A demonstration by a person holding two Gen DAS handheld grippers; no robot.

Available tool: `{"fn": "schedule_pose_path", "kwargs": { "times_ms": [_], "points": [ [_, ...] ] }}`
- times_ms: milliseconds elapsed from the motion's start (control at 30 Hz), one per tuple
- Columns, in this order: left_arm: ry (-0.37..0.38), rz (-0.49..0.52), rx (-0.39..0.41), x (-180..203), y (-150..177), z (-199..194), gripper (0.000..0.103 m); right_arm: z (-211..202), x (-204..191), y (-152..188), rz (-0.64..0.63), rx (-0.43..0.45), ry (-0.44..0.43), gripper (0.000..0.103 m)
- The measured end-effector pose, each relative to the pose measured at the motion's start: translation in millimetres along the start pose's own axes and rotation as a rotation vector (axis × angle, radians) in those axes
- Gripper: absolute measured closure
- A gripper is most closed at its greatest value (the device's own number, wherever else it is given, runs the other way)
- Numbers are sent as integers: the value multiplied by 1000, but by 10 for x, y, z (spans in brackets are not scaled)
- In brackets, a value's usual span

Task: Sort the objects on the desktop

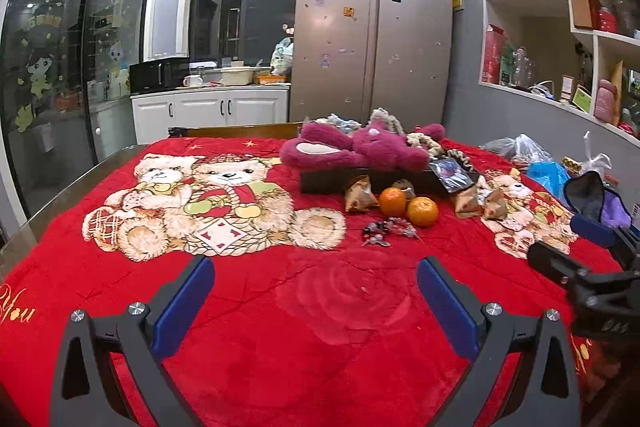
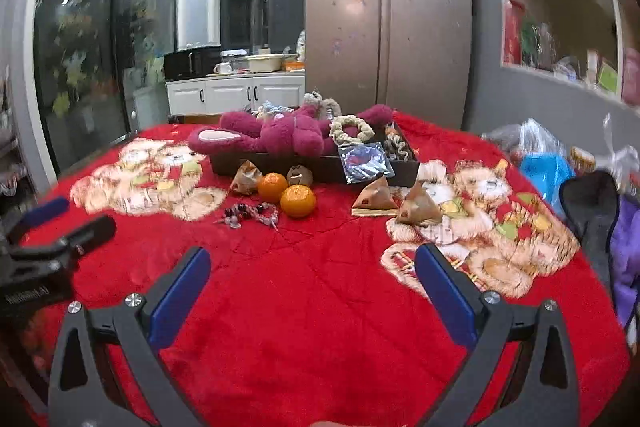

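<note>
- Two grippers, both spread wide and holding nothing: left gripper (image 1: pixel 314 279) at lower centre of its view, right gripper (image 2: pixel 312 271) likewise, each above bare red blanket (image 1: pixel 248 327).
- Loose items mid-frame, in front of the dark tray (image 1: pixel 320 183): two oranges (image 1: pixel 393 201) (image 1: pixel 422 211) touching, bead bracelet (image 1: pixel 386 230) just below them, paper-wrapped pyramid parcels (image 2: pixel 376 201) (image 2: pixel 418 211) to the right, another parcel (image 1: pixel 360 195) left of the oranges.
- Already in or on the tray: magenta plush toy (image 1: pixel 360 147), rope ring (image 2: pixel 351 131), foil packet (image 2: pixel 366 163) leaning at its front.
- Probable step: approach, nothing grasped yet; sorting seemingly part done.
- Next move, as a guess: forward reach to one loose item, likely the nearer orange or the bracelet, with the jaws centred before closing.
- Bracelet: low and loose, probably awkward to pinch off plush fabric.
</note>
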State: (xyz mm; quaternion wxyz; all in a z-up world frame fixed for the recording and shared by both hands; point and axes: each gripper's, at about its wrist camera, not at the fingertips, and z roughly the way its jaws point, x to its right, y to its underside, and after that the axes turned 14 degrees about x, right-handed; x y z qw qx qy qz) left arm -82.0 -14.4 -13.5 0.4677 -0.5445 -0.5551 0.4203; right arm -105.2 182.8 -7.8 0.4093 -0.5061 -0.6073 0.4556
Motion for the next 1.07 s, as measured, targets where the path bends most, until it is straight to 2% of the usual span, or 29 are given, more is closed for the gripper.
{"fn": "schedule_pose_path", "kwargs": {
  "times_ms": [67,233,700,1067],
  "points": [
    [-14,4,22,8,-7,-40,0,-8,-11,69,-25,16,83,0],
    [-54,-23,44,-51,-13,-83,0,55,35,81,-1,-7,64,0],
    [-53,-15,29,-28,-9,-62,0,150,150,80,66,-65,54,0],
    [-56,-16,18,-11,1,-39,0,84,7,60,-10,-29,57,0]
  ]
}}
